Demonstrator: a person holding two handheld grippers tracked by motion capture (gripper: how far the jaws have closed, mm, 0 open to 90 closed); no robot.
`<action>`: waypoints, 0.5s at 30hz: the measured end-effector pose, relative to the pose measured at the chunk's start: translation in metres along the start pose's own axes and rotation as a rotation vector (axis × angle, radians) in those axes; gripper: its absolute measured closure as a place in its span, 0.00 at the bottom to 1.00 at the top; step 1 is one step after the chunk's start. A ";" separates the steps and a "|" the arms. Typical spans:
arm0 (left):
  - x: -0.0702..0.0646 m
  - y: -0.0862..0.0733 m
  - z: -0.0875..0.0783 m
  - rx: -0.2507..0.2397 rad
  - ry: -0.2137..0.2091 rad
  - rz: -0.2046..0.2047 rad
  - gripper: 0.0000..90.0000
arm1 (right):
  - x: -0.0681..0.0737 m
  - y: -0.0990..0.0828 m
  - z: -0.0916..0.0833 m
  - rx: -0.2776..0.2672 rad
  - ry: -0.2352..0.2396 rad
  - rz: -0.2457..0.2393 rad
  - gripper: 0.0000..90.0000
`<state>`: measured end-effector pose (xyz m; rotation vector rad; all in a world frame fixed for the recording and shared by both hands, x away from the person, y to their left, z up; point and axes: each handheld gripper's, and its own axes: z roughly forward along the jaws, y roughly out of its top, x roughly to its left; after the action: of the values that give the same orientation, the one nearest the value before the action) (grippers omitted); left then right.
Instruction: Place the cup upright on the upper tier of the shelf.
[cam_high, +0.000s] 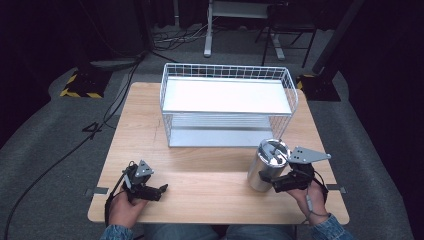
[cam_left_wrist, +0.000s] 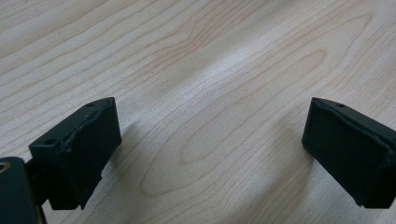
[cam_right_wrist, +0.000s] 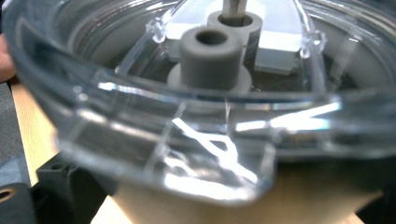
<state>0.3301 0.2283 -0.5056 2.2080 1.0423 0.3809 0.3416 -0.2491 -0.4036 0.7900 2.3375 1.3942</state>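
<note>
Right gripper (cam_high: 270, 181) clamps the metal canister (cam_high: 265, 167) upright — left gripper (cam_high: 162, 190) rests low, jaws wide.

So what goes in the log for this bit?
right hand-held gripper: around steel cup with clear lid | left hand-held gripper: open, over wooden table | white wire rack: behind

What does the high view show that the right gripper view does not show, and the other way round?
Seen in the high view: the white wire shelf rack at the back of the wooden table, the left gripper with its jaws apart over bare wood, and the right gripper at the side of the steel tumbler.

Seen in the right gripper view: the close detail of the tumbler's clear lid, with a grey tube-shaped part under it.

Both share the tumbler with its lid, and some of the table.
</note>
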 end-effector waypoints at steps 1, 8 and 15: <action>0.000 0.000 0.000 0.000 -0.001 0.000 0.05 | -0.001 0.002 0.000 0.001 -0.002 0.000 0.04; 0.000 0.000 0.000 -0.001 0.000 0.000 0.05 | -0.006 0.020 -0.004 -0.001 -0.004 0.005 0.04; 0.000 0.000 0.000 -0.001 -0.002 0.000 0.05 | -0.008 0.046 -0.009 0.007 -0.010 -0.015 0.04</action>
<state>0.3303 0.2283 -0.5057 2.2070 1.0408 0.3795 0.3567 -0.2429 -0.3588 0.7780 2.3371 1.3740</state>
